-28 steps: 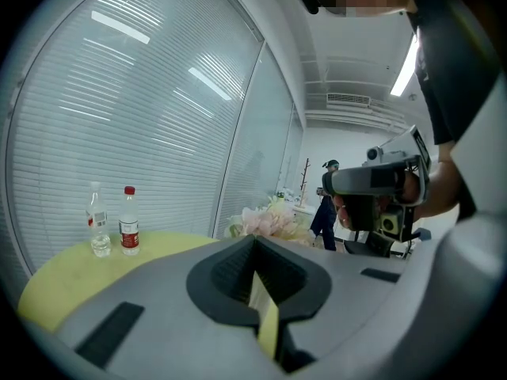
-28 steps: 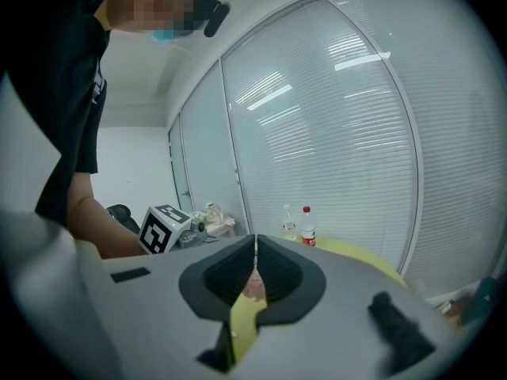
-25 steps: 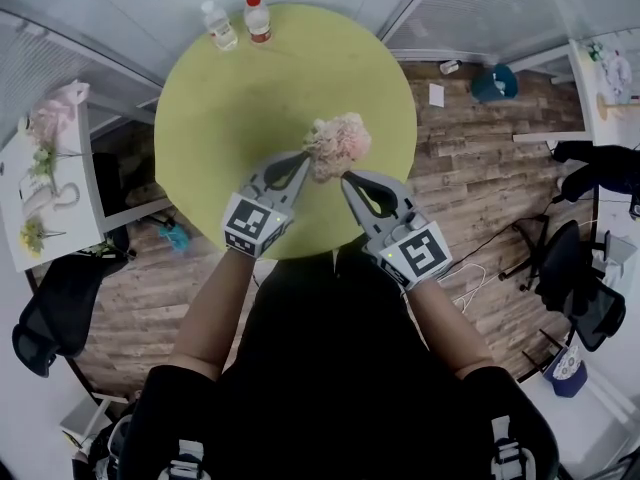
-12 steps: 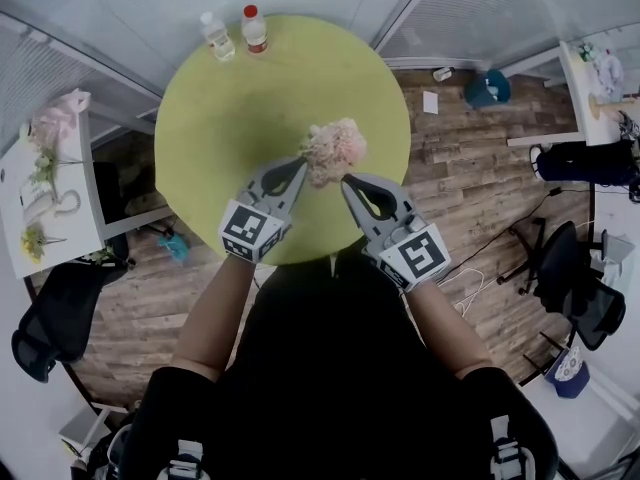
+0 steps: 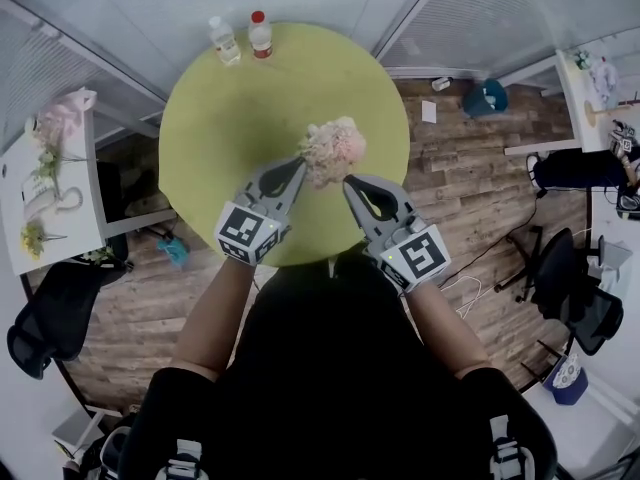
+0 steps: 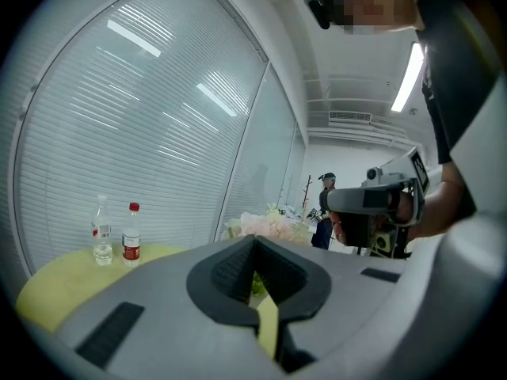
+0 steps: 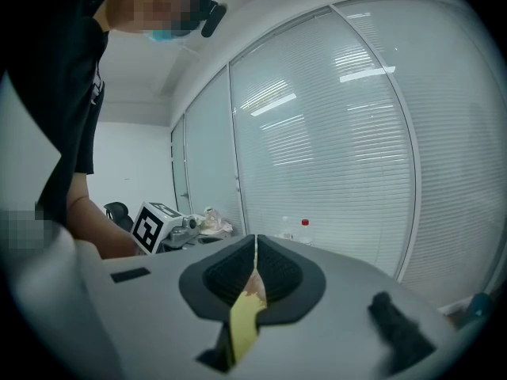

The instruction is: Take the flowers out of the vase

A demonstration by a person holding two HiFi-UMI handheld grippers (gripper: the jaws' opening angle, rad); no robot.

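Note:
A bunch of pale pink flowers (image 5: 333,150) stands over the near half of the round yellow-green table (image 5: 230,118). The blooms hide the vase from above. My left gripper (image 5: 305,161) reaches the bunch from the left. Its jaws are shut, with a green stem pinched between the pads (image 6: 255,279). My right gripper (image 5: 346,180) comes in just below the blooms, jaws shut on a thin pinkish-beige edge (image 7: 253,287), seemingly the vase's rim. The left gripper view shows the flowers (image 6: 269,224) past its jaws and the right gripper (image 6: 380,200) beside them.
Two water bottles (image 5: 224,40) (image 5: 260,34) stand at the table's far edge. A white side table (image 5: 45,168) with more flowers is at the left. Office chairs (image 5: 50,318) (image 5: 570,278) stand on the wood floor. Glass walls with blinds lie beyond. A person (image 6: 325,212) stands far off.
My left gripper has risen a little with the stem in it. The right gripper has stayed where it was, and both sets of jaws have stayed shut.

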